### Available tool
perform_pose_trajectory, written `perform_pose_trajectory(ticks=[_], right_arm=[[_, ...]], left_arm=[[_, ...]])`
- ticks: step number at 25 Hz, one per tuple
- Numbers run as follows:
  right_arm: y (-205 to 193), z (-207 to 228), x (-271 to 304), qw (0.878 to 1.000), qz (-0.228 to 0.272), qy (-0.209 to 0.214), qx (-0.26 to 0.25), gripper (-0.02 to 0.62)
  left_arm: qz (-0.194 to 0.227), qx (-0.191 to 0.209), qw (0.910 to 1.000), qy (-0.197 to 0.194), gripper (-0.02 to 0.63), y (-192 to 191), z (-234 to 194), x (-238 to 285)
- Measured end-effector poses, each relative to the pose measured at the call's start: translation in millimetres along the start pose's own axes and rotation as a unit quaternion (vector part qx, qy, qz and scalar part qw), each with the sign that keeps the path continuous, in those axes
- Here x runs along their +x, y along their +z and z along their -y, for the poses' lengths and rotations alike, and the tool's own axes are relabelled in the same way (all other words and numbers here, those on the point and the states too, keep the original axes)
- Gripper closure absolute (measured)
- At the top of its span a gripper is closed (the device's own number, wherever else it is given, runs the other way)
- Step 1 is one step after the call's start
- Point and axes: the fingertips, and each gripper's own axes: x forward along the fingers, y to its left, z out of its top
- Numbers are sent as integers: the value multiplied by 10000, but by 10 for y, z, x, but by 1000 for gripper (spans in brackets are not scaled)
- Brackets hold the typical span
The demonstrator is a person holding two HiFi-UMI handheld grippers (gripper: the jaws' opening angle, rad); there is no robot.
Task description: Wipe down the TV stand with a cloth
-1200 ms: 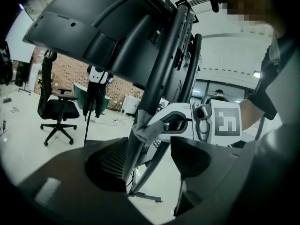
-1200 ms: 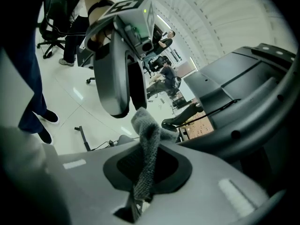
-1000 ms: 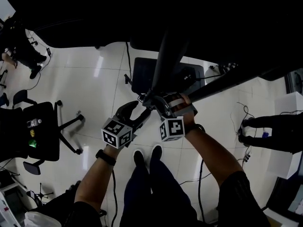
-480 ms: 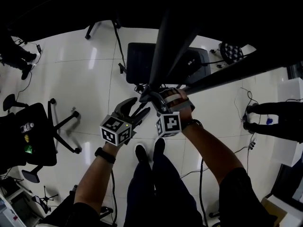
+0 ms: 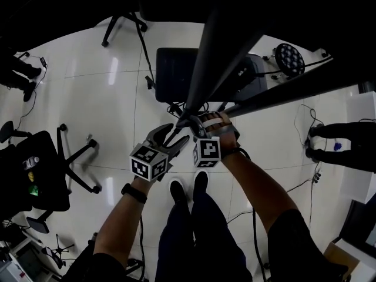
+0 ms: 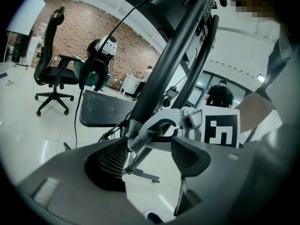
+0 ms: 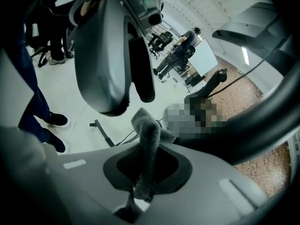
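1. Left gripper [image 5: 170,136] and right gripper [image 5: 194,124] stay at the stand's [image 5: 207,57] fork. Only the floor [image 5: 106,98] slides in the head view, so wiping seems held on one spot.
2. Left of the stand, the left gripper's jaws gape and grip nothing; the cloth [image 6: 137,136] shows just beyond their tips.
3. Against the stand, the cloth is pinched tight in the right gripper.
4. No brand or writing reads; left cube [image 5: 149,162] and right cube [image 5: 207,151], below the stand's fork, bear only black-and-white square markers.
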Motion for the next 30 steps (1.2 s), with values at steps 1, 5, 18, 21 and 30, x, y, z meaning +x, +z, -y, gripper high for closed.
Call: perform_pose_trajectory(ticks=[1, 5, 18, 21, 30], right_arm=[[-39, 2, 16, 10000, -30, 35, 69, 572], [-65, -13, -3, 9994, 30, 61, 336, 571], [284, 641, -1594, 9827, 712, -977, 1404, 571], [407, 962, -2155, 9758, 947, -1222, 1549, 571], [562, 1772, -3713, 9501, 1588, -1715, 2068, 571]], left_arm=[[-13, 3, 10000, -11, 291, 3, 14, 11], [-96, 31, 9999, -38, 291, -62, 52, 1], [318, 805, 9958, -294, 290, 788, 897, -529], [527, 1038, 9925, -373, 290, 1169, 1226, -735], [1028, 1525, 9800, -761, 290, 2082, 2241, -1281]])
